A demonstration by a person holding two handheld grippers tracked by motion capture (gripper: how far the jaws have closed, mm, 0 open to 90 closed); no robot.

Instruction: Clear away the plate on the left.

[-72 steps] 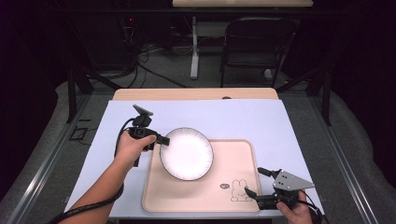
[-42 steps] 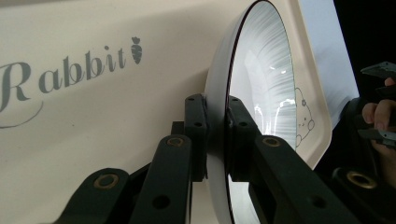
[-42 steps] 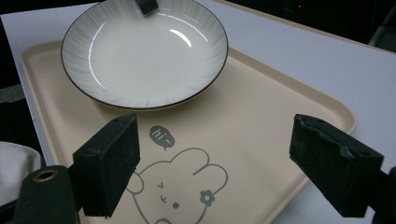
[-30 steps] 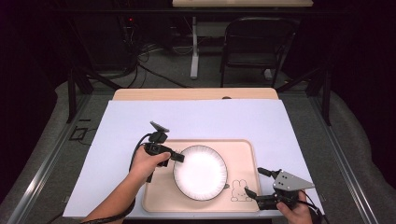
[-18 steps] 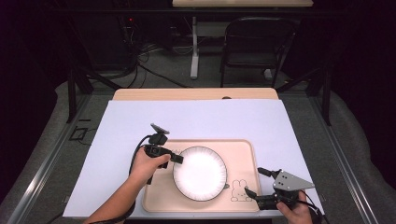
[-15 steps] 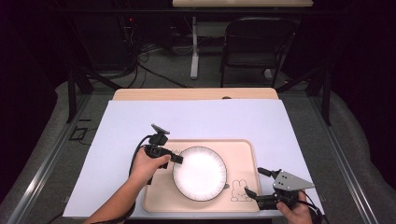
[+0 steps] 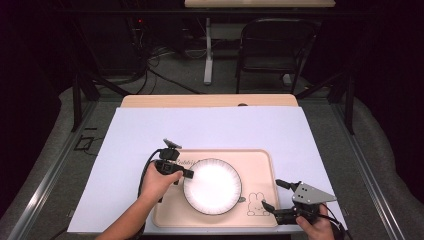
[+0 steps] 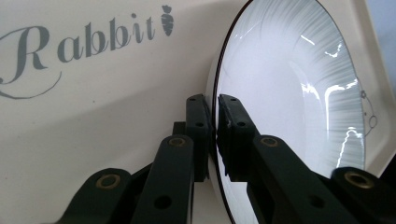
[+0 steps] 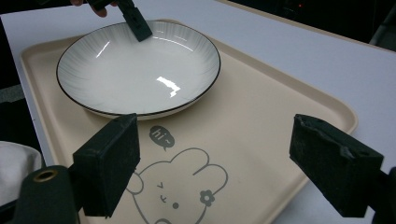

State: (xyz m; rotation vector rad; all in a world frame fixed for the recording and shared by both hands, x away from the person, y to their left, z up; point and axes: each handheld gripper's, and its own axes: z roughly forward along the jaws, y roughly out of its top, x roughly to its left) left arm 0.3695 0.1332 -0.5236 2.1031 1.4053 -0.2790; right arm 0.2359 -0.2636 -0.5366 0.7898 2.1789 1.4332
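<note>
High view first: a white plate (image 7: 212, 186) with a thin dark rim sits inside a beige tray (image 7: 260, 165) on the white-covered table (image 7: 225, 127), towards the tray's left half, with the left gripper (image 7: 186, 173) reaching in at the plate's left edge and the right gripper (image 7: 270, 196) resting apart at the tray's near right corner. The tray's right half is bare apart from a printed rabbit, and the table beyond the tray is open on every side, so there is plenty of room to carry or slide the plate. Left gripper view: the two jaws stand nearly together with the plate's rim (image 8: 215, 121) sandwiched between them, one jaw under and one over the lip, the "Rabbit" lettering (image 8: 79, 44) of the tray just beside. The plate looks like glazed ceramic, so I judge it stiff, fairly heavy for a one-edge pinch, slick and breakable; the rim is the only sensible hold, and it would likely droop or slip if lifted fast. Right gripper view: its own jaws are spread wide with nothing between them, hovering over the rabbit print (image 9: 180, 186), while the plate (image 9: 140, 70) lies flat farther off, near the tray's raised lip (image 9: 348, 119), which would catch a sliding plate.
</note>
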